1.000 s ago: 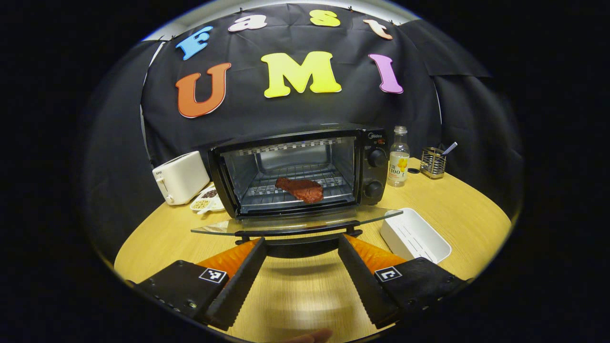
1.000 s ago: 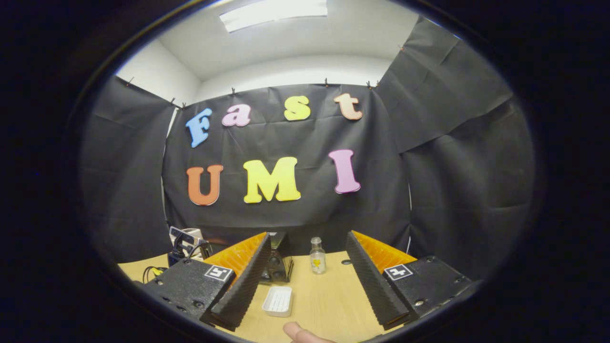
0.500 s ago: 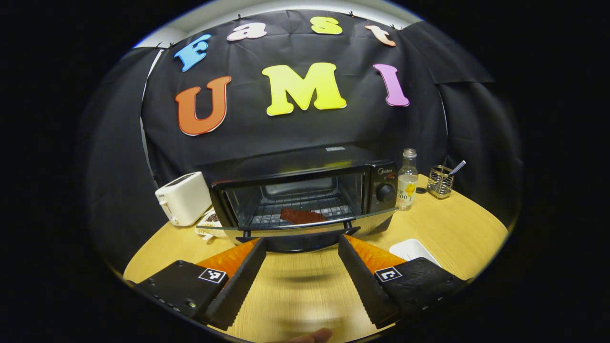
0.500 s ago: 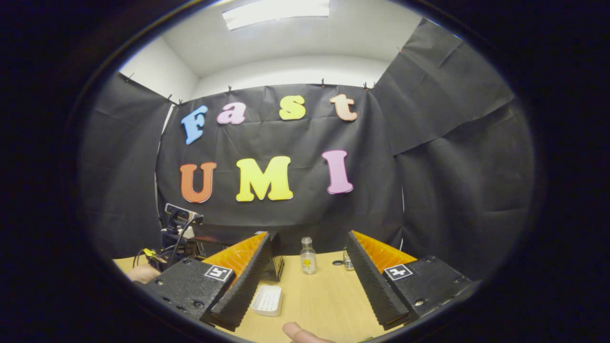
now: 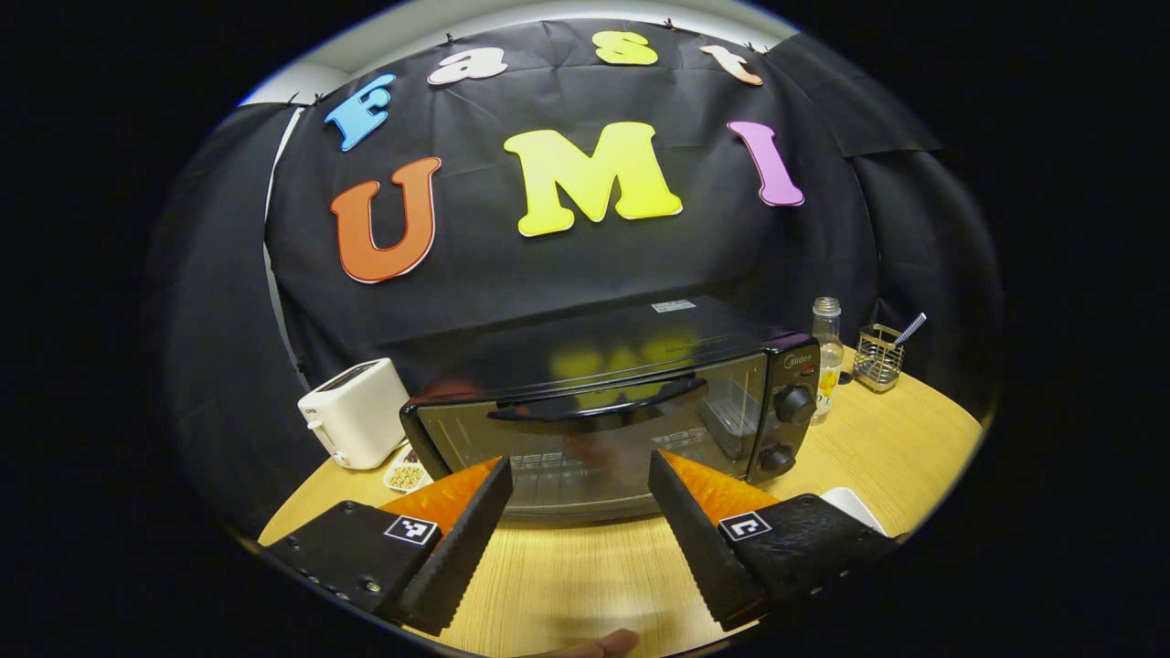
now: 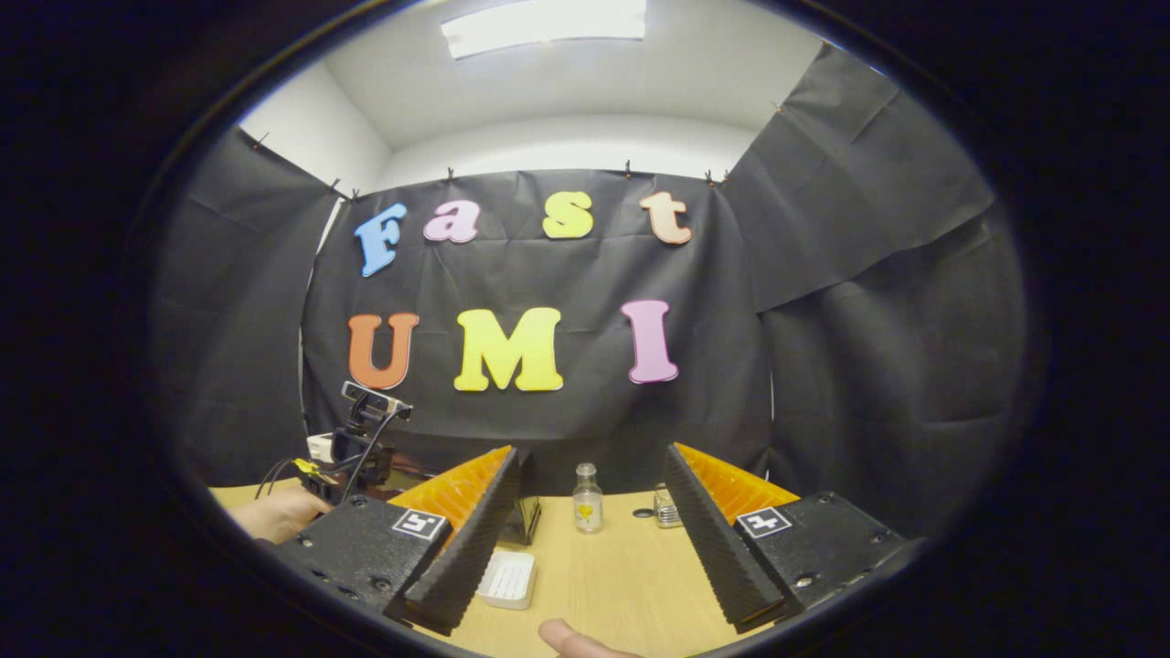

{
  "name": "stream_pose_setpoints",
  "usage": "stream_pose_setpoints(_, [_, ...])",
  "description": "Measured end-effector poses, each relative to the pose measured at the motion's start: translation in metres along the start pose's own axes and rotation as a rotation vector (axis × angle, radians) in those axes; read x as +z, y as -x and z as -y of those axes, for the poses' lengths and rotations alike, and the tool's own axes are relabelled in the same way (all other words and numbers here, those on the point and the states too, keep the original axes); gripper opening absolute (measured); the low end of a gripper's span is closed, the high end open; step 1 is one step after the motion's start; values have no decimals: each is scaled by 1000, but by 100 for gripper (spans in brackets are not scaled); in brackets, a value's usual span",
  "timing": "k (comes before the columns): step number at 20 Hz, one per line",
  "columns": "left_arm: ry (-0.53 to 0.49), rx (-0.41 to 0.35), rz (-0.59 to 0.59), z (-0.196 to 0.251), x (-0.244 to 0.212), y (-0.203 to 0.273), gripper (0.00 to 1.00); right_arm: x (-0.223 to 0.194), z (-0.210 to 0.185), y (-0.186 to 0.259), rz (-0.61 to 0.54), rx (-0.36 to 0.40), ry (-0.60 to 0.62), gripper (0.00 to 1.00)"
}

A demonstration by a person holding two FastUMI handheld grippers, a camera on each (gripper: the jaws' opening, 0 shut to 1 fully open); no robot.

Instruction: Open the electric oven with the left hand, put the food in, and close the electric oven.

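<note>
oven: in my left gripper view the electric oven [image 5: 603,416] sits on the desk [image 5: 567,585], door up and looking closed, handle [image 5: 599,407] across the top of the glass.
food: a dim reddish blur [image 5: 594,450] behind the glass, on the rack; too reflective to make out its shape.
left claw: my left claw [image 5: 578,512] is wide open, holds nothing, just in front of the door; I cannot tell if the tips touch the glass.
right claw: my right claw [image 6: 590,521] is wide open, empty, above the desk, pointing at the booth wall.
left view extras: white toaster [image 5: 352,425] and small dish [image 5: 407,475] left of the oven, 2 knobs [image 5: 793,404] on its right panel.
right view extras: bottle [image 6: 587,498] between my fingers, white tray [image 6: 507,578] near the left finger, a hand [image 6: 274,516] on the other device at far left.
cut off: the oven in the right gripper view is mostly hidden behind my left finger; the tray in the left gripper view [image 5: 855,504] shows just a corner.
</note>
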State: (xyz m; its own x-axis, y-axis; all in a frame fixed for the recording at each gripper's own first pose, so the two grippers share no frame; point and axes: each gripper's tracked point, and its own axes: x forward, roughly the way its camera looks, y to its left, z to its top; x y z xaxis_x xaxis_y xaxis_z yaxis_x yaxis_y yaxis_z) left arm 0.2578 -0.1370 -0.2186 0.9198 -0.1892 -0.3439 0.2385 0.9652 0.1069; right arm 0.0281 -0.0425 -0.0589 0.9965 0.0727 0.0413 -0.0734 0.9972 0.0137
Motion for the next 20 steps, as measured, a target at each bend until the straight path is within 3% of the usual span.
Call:
stream_pose_setpoints(6, [21, -35, 63, 3, 26, 49, 96, -6, -8, -2, -31, 11, -3, 100])
stream_pose_setpoints(12, [6, -68, 175, 14, 70, 143, 96, 1, -14, 3, -39, -15, -1, 100])
stream_pose_setpoints(16, [55, -103, 219, 20, 94, 207, 96, 5, -27, 11, -49, 3, 5, 100])
stream_pose_setpoints(20, [78, -11, 309, -14, 116, 263, 95, 16, -33, 22, -30, 8, 21, 100])
